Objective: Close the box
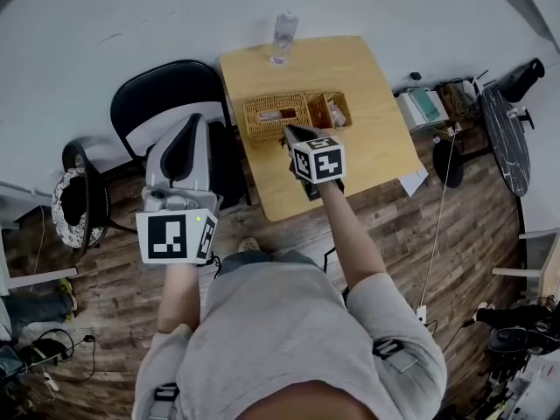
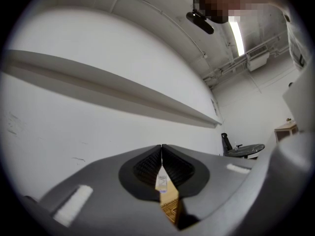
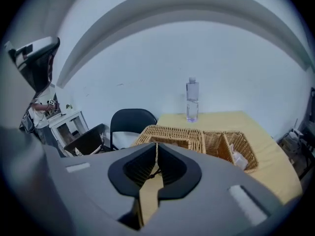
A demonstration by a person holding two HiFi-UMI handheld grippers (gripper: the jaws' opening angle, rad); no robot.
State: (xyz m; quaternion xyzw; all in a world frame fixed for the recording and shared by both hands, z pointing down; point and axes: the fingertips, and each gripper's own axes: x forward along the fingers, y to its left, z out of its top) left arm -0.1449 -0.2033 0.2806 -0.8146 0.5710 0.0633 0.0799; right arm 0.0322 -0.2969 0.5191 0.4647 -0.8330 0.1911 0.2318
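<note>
Fingers (image 3: 139, 168) together: left gripper (image 2: 161, 149), right gripper (image 3: 156, 146) | box (image 3: 170, 133): 1 | bottle (image 3: 192, 100): 1

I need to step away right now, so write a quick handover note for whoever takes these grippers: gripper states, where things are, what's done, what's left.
Left gripper: fingers shut, empty, raised left of the table.
Right gripper: fingers shut, empty, pointing at the wicker box.
Box: on the table, open, its halves side by side; bottle behind it.
Done: nothing yet.
Left: close the box.
</note>
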